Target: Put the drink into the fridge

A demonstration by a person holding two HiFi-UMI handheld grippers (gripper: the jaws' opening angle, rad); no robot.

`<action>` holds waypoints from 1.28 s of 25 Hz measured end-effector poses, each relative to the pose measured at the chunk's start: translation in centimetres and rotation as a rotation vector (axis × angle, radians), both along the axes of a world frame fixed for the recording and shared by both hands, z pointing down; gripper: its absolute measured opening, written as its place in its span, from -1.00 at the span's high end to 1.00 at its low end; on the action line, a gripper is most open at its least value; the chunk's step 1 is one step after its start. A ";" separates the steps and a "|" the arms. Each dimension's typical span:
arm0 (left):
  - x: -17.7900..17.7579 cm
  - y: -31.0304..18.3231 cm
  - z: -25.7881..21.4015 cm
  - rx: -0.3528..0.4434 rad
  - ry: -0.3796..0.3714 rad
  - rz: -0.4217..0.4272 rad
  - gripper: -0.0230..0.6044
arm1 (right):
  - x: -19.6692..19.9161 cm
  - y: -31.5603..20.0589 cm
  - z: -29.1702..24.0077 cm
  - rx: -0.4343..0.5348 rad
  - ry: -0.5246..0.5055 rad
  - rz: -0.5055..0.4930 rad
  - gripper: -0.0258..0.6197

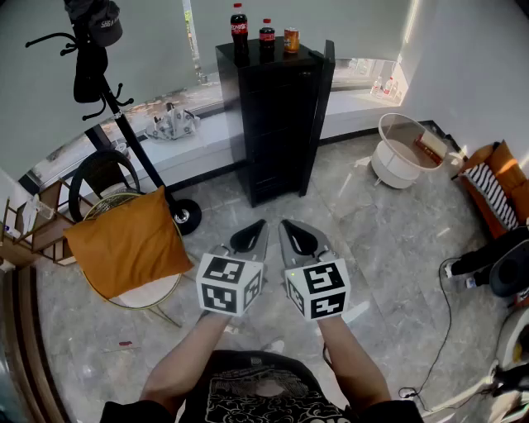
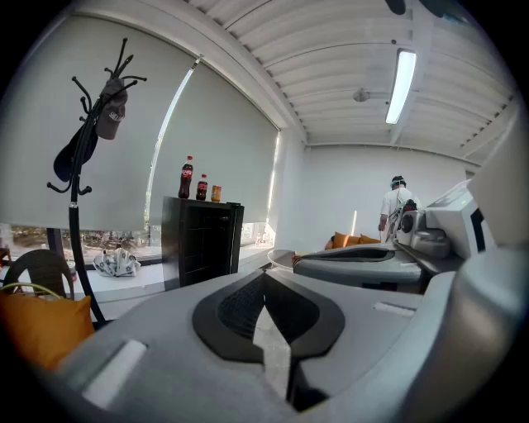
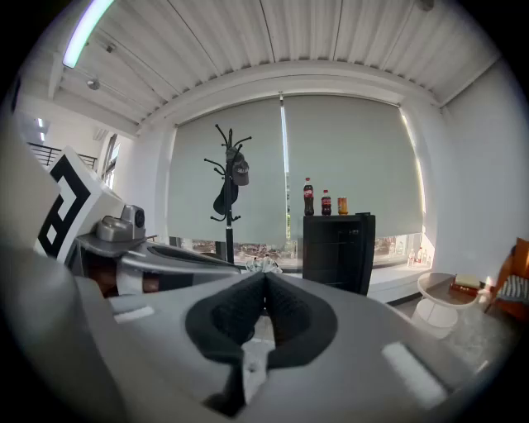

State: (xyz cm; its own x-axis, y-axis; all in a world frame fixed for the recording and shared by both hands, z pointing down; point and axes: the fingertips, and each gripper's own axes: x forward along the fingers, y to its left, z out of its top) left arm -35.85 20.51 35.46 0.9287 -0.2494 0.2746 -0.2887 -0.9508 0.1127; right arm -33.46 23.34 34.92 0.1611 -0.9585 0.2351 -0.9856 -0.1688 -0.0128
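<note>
The left tongs (image 1: 259, 226) and right tongs (image 1: 284, 226) are shut and empty. The tall cola bottle (image 1: 239, 25) stands atop the black fridge (image 1: 277, 124), well apart. The fridge should be approached and one pair of tongs opened before the reach.

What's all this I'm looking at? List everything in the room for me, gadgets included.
Fridge: one, black, ahead against the window ledge.
Tall bottle: one, dark cola, red label, leftmost on the fridge top.
Short bottle: one, dark cola, red label, middle of the fridge top.
Can: one, orange, rightmost on the fridge top.
Coat stand: one, black, left of the fridge, with a cap hung on it.
Cushion: one, orange, on a round chair at the left.
Side table: one, white, round, right of the fridge.
Left gripper: one, grey with black pads, shut, empty.
Right gripper: one, grey with black pads, shut, empty, beside the left one.
</note>
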 end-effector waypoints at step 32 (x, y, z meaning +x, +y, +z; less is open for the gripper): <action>11.7 -13.9 -1.1 -0.033 0.026 0.146 0.92 | 10.1 -12.8 -0.1 -0.070 0.006 0.075 0.92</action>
State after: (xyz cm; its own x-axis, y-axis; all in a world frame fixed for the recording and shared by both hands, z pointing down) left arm -24.14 6.59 34.35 0.9615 -0.1019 0.2554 -0.1437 -0.9781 0.1508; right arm -23.34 10.50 34.80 0.2335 -0.9251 0.2995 -0.9701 -0.2425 0.0073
